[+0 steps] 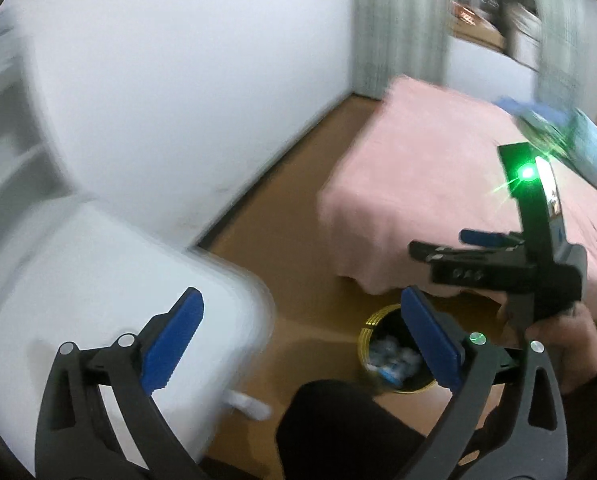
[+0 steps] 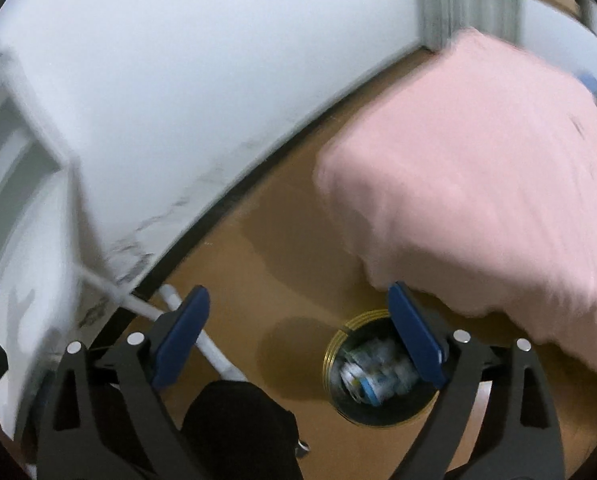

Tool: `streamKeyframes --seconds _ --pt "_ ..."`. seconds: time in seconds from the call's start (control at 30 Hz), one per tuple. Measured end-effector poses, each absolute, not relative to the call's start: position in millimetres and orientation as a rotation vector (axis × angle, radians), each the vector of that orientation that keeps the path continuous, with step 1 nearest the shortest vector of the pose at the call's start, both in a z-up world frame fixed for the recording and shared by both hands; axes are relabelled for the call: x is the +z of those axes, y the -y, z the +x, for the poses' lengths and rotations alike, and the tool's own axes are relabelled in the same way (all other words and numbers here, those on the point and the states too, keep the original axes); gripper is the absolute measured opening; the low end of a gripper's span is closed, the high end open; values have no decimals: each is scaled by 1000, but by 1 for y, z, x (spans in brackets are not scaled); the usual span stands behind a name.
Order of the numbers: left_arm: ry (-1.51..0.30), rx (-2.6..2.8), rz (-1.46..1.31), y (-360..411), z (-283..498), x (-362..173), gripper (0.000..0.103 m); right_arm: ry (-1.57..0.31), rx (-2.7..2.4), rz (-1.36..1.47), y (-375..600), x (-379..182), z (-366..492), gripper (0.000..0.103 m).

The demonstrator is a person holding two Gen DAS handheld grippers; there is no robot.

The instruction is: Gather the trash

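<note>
Bed [image 2: 478, 184] with pink cover fills the right side; white wall, brown floor [image 2: 258, 240]. Bin [image 2: 340, 338], gold-rimmed, stands on the floor just beside the bed corner. Inside: trash [image 2: 372, 376], blurred, probably crumpled wrappers or paper; judged light, soft, crushable, best pinched at a raised fold. Left gripper [image 1: 298, 344]: blue pads spread wide, nothing between. Right gripper [image 2: 300, 340]: likewise wide, empty, above the bin.
</note>
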State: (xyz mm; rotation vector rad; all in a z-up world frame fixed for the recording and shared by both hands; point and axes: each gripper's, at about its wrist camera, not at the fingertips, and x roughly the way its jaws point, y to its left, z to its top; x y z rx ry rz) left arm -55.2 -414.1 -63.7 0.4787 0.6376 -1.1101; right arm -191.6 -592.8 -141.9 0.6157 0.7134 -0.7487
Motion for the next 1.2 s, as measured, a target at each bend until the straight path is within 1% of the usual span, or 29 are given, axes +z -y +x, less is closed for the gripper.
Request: streamKeyframes --seconds 0.1,0.2,0.3,0.4,0.5,0.6,0.8,1.07,1.2 --pt "-621 -928 419 341 -12 -46 96 -676 -634 520 560 -108 -140 90" --pt "-616 -741 375 266 22 -37 96 -647 -485 407 507 -75 -88 91" --pt "-639 -571 341 199 46 -35 96 -624 -357 315 453 -53 -54 93" --pt "-675 -394 262 119 62 -32 96 -609 -256 236 406 -41 -33 94" --pt "-711 -265 177 65 69 -26 96 -607 -160 162 358 -33 -15 95" --pt "-692 -182 102 29 61 -9 96 -606 -95 127 329 -29 -3 95" --pt "-631 -129 110 8 32 8 96 -585 -37 83 290 -13 5 96" --pt "-571 -107 99 0 -15 23 96 -562 -7 50 271 2 -4 96" --pt "-562 -97 88 -1 -25 27 96 -559 10 51 268 5 -5 96"
